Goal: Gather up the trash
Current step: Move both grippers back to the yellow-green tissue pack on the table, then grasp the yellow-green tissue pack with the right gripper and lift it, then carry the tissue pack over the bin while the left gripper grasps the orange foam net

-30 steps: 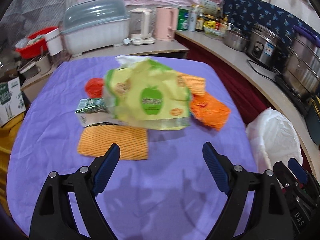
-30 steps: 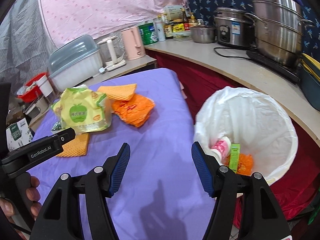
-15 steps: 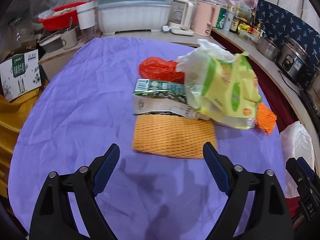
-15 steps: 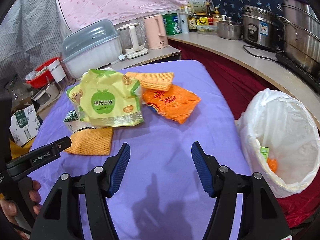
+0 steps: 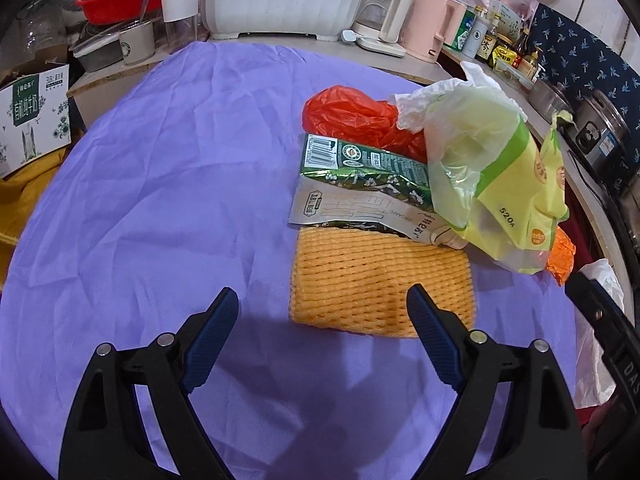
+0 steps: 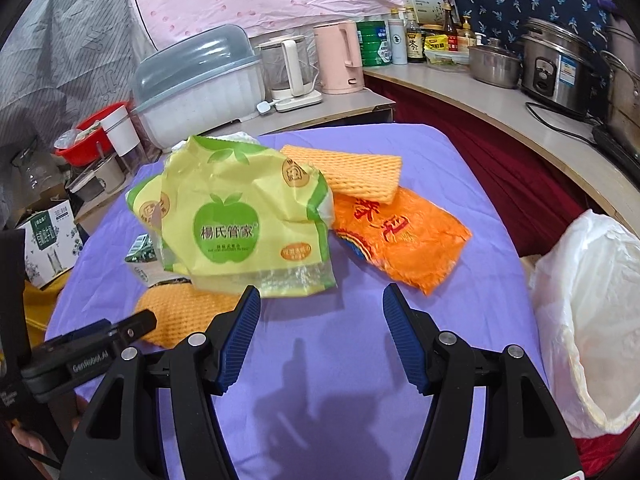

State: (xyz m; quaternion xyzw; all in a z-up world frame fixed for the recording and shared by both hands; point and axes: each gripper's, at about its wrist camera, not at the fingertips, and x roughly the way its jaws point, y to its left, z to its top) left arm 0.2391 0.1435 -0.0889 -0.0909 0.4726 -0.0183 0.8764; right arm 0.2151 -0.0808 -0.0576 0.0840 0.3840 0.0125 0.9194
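Both grippers empty over a loose pile of trash on the purple cloth-covered table (image 5: pixel 160 184).

The left gripper (image 5: pixel 322 312) hangs with jaws wide apart just short of the flat orange foam-net sleeve (image 5: pixel 380 284); the right gripper (image 6: pixel 320 312), jaws apart, faces the big yellow-green apple-print plastic bag (image 6: pixel 240 220). The pieces overlap, so a pinch could drag the green-and-white flattened carton (image 5: pixel 360 192) or snag the cloth. Thin film may slip free before reaching the white-lined bin (image 6: pixel 592 320) beside the table.

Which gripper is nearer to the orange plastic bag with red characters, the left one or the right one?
Right. The right gripper is just before the orange bag; the left gripper faces the foam net, beyond the pile.
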